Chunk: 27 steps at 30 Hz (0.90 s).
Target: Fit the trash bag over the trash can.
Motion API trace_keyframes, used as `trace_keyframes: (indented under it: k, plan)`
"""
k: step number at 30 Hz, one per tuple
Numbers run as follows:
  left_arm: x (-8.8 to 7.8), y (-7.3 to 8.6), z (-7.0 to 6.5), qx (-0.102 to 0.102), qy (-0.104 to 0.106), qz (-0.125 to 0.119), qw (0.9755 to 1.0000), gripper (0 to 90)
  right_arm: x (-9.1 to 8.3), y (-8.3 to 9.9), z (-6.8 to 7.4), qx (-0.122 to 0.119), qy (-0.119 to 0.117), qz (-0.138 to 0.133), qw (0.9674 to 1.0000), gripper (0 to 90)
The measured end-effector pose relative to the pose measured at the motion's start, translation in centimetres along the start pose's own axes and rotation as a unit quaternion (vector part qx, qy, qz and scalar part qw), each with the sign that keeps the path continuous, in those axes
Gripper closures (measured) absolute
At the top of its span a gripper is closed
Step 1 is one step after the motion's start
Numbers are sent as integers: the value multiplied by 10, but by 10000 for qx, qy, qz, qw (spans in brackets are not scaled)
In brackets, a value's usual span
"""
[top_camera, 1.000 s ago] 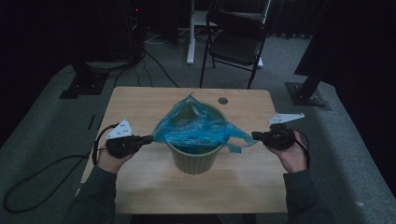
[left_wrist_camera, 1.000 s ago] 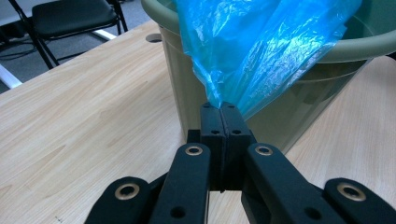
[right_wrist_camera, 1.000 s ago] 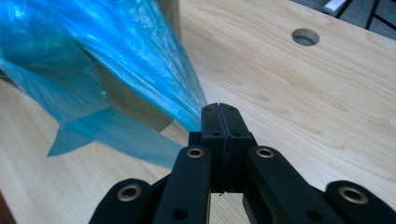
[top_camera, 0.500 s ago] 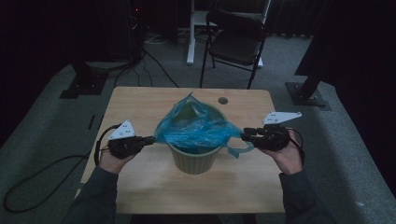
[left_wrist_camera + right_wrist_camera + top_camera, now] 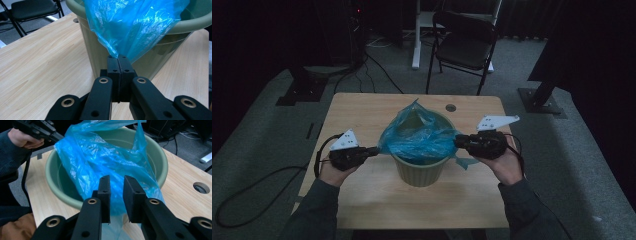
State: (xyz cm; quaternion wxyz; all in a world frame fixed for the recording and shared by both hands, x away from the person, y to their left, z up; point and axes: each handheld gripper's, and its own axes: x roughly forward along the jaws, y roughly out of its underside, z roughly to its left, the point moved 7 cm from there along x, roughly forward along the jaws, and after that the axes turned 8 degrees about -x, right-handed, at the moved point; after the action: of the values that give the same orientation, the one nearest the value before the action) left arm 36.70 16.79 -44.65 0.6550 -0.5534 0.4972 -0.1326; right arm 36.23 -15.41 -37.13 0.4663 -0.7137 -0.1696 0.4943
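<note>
A pale green bin (image 5: 419, 170) stands mid-table with a blue plastic bag (image 5: 417, 136) draped in and over it. My left gripper (image 5: 375, 150) is shut on the bag's left edge (image 5: 117, 53), just outside the bin wall (image 5: 150, 62). My right gripper (image 5: 458, 142) is at the bin's right rim. In the right gripper view its jaws (image 5: 116, 183) stand apart after having just been closing, with the bag film (image 5: 100, 157) showing through the gap and the pads not pressing on it. A loose bag corner (image 5: 463, 162) hangs beside the bin.
The wooden table (image 5: 362, 112) has a round cable hole (image 5: 451, 107) at its far right. A black folding chair (image 5: 464, 47) stands behind the table. Cables (image 5: 257, 185) trail over the floor on the left.
My right gripper let go of the bag's right corner, which dropped beside the bin, and moved left and up to the bin's rim. The left gripper kept still.
</note>
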Motion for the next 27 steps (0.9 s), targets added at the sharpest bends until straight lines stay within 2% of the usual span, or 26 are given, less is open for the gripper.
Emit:
trace_keyframes:
  k: [7,14,21,27]
  plan:
    - [1,2,1,-20,13,17,10000,899,12,-3,-2,58,16,61,10000,791]
    - [2,3,-1,5,41,61,10000,899,20,7,10,1,-198,283,9994,853]
    - [4,6,-3,-10,104,104,9999,899,19,17,21,-16,-358,341,9988,897]
    - [5,9,-6,-16,144,167,9998,891,18,22,27,-67,-470,379,9982,900]
